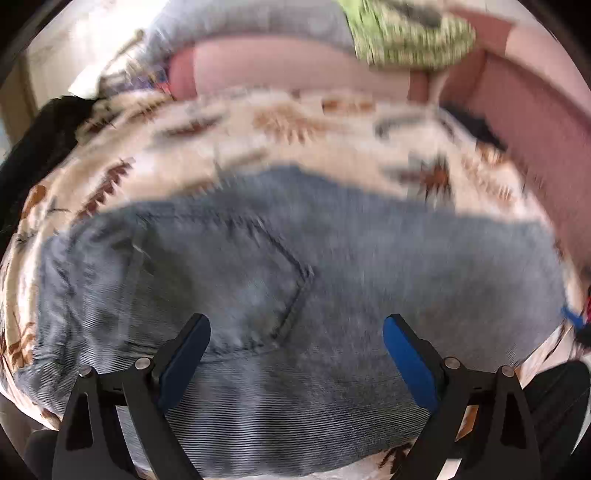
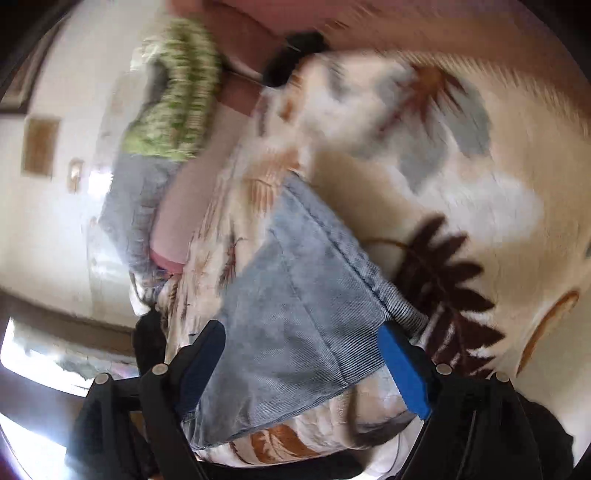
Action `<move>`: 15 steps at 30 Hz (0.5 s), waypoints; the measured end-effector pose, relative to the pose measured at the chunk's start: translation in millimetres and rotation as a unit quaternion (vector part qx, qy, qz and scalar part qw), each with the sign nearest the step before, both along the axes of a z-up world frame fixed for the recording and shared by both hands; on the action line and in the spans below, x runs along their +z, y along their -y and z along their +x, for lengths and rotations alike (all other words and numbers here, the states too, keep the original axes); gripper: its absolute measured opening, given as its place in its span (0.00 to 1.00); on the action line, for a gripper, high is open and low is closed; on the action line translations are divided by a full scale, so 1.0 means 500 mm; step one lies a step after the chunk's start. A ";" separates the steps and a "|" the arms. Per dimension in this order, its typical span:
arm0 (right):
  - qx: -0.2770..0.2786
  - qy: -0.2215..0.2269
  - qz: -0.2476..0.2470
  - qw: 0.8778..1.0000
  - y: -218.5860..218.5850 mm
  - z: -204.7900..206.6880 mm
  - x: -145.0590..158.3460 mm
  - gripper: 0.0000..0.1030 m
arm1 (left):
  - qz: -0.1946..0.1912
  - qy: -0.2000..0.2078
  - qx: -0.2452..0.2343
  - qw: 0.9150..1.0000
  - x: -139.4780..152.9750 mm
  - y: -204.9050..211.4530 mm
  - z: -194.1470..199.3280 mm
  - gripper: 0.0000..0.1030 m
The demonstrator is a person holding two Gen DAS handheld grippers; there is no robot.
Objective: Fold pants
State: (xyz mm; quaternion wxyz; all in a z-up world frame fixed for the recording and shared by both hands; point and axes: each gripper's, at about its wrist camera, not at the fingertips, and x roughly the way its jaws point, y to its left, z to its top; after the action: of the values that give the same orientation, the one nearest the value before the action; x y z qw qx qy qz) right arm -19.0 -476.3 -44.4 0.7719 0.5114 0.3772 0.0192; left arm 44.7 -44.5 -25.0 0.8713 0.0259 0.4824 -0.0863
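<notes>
Blue pants lay on a bed with a leaf-print blanket, and both sets of jaws stood wide with nothing in them.

In the left wrist view, a black cloth (image 1: 33,147) sat at the left edge of the blanket (image 1: 277,125). The pants (image 1: 295,258) lay spread flat across it with a back pocket (image 1: 236,266) facing up. The left gripper (image 1: 295,332) hung over the pants, its jaws released. A green pillow (image 1: 406,33) sat up on a pink cushion (image 1: 295,70). The right wrist view was tipped on its side. Only it showed a wall with a small frame (image 2: 40,146) on the left, and the hem end of the pants (image 2: 306,295). The right gripper (image 2: 301,343) had its jaws released over that end. No boxes or baskets showed in either view.
</notes>
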 end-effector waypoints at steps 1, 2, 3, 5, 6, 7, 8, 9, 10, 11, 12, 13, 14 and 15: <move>-0.001 0.007 -0.006 1.000 0.000 -0.005 0.014 0.84 | 0.003 -0.007 -0.002 1.000 -0.008 0.006 0.002 0.92; -0.008 0.021 -0.019 1.000 0.001 -0.018 0.033 0.84 | 0.002 -0.006 -0.002 1.000 -0.007 0.011 0.000 0.92; -0.017 0.031 -0.024 0.999 0.001 -0.030 0.045 0.84 | -0.002 -0.003 -0.002 1.000 -0.003 0.013 -0.001 0.92; -0.027 0.041 -0.007 0.999 0.003 -0.057 0.047 0.84 | -0.014 0.007 -0.006 1.000 0.012 0.018 -0.002 0.92; -0.029 0.034 0.008 0.999 0.001 -0.065 0.036 0.84 | -0.016 0.011 -0.007 1.000 0.019 0.021 -0.001 0.92; -0.025 0.018 0.023 0.999 -0.003 -0.069 0.017 0.84 | -0.020 0.016 -0.010 1.000 0.027 0.026 0.000 0.92; -0.022 0.011 0.032 0.999 -0.006 -0.069 0.004 0.84 | -0.023 0.018 -0.011 1.000 0.030 0.032 0.003 0.92; -0.020 0.010 0.035 0.999 -0.010 -0.068 -0.005 0.84 | -0.026 0.018 -0.013 0.999 0.033 0.038 0.007 0.92; -0.023 0.009 0.024 0.999 -0.011 -0.064 -0.006 0.84 | -0.028 0.016 -0.016 0.999 0.037 0.047 0.012 0.92; -0.027 0.006 0.035 0.999 -0.010 -0.059 -0.012 0.84 | -0.029 0.015 -0.018 0.999 0.039 0.053 0.014 0.92; -0.026 0.003 0.049 0.998 -0.009 -0.051 -0.021 0.84 | -0.031 0.016 -0.022 0.999 0.041 0.059 0.013 0.92; -0.028 -0.018 0.048 0.998 -0.007 -0.043 -0.030 0.84 | -0.032 0.018 -0.026 0.999 0.044 0.070 0.013 0.92; -0.031 -0.032 0.045 0.998 -0.006 -0.039 -0.036 0.84 | -0.033 0.020 -0.028 0.999 0.048 0.076 0.011 0.92; -0.029 -0.032 0.042 0.998 -0.006 -0.034 -0.035 0.84 | -0.034 0.022 -0.031 0.999 0.052 0.080 0.009 0.92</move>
State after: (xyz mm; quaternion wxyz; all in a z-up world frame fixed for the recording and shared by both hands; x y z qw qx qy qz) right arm -35.9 -473.2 -62.1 0.7374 0.5543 0.3859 -0.0040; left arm 49.0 -84.5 0.9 0.8791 0.0134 0.4585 -0.1293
